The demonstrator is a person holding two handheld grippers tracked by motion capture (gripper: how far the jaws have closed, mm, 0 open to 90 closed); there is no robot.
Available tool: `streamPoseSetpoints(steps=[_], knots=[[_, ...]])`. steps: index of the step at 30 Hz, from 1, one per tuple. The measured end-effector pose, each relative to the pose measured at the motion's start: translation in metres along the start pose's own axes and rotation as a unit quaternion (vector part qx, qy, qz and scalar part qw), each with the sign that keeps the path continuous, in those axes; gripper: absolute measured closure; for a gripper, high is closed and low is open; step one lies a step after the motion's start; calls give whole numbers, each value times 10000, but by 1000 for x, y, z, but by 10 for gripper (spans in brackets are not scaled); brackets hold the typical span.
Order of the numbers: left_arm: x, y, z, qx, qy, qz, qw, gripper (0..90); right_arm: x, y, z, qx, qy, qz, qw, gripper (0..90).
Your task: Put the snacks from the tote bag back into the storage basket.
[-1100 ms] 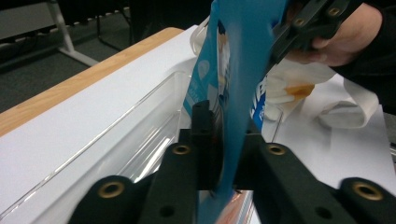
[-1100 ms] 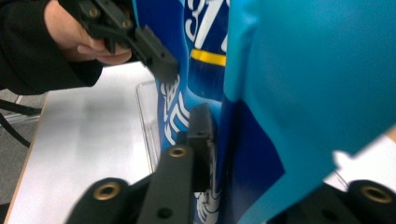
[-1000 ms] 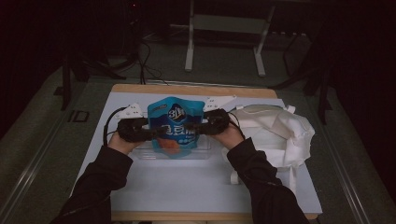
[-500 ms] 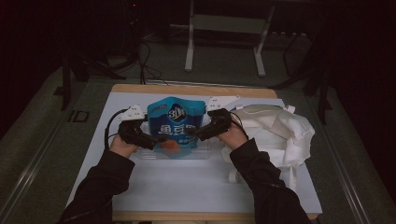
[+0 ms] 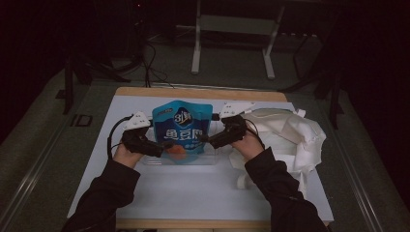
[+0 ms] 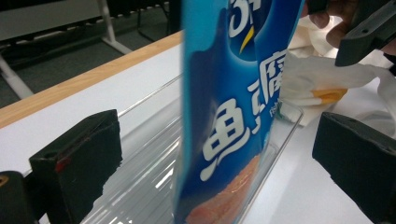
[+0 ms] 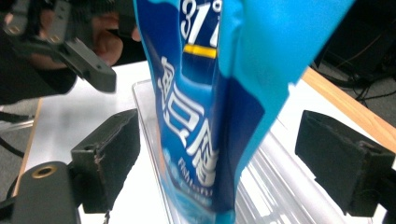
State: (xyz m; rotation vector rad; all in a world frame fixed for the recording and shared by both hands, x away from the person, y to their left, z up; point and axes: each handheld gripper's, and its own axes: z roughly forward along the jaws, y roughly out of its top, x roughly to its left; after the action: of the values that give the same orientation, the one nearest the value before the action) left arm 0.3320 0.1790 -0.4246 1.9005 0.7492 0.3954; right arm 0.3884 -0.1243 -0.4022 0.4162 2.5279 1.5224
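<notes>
So we've got a blue snack pouch (image 5: 182, 126) standing upright in a clear plastic tray (image 5: 212, 158), roughly dead centre of the white table (image 5: 193, 188). White lettering runs down its front and there's an orange patch near the bottom.

Our left gripper (image 5: 162, 147) sits at about 8 o'clock from the pouch, nose aimed at its lower edge. In the left gripper view its black jaws stand wide apart with the pouch (image 6: 233, 116) between them, and neither pad presses on it. They've just been opening.

Our right gripper (image 5: 203, 139) comes in from around 4 o'clock. Same deal in the right gripper view: jaws spread wide either side of the pouch (image 7: 210, 116), no contact, and these have just been opening too. So nobody's actually holding the pouch; it stands in the tray by itself.

Out at 3 o'clock a crumpled white cloth bag (image 5: 290, 135) lies on the table, just beside our right hand (image 5: 249, 145). The table's wooden edge (image 5: 193, 93) runs along at 12 o'clock.
</notes>
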Motion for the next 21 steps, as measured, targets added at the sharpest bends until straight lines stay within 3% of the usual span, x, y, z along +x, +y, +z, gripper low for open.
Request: streamPoseSetpoints(steps=[4, 10, 13, 21], knots=[[-7, 0, -7, -42, -45, -30, 10000, 17, 5, -4, -10, 73, -67, -51, 9999, 142], [-19, -5, -14, 63, 96, -92, 9999, 17, 8, -11, -23, 25, -78, -39, 10000, 144], [-28, -10, -16, 86, 237, -21, 9997, 17, 11, -15, -30, 25, -93, -54, 9999, 144], [-36, -24, -22, -28, 267, -267, 9993, 17, 19, -29, -46, -45, -116, 19, 9999, 144]])
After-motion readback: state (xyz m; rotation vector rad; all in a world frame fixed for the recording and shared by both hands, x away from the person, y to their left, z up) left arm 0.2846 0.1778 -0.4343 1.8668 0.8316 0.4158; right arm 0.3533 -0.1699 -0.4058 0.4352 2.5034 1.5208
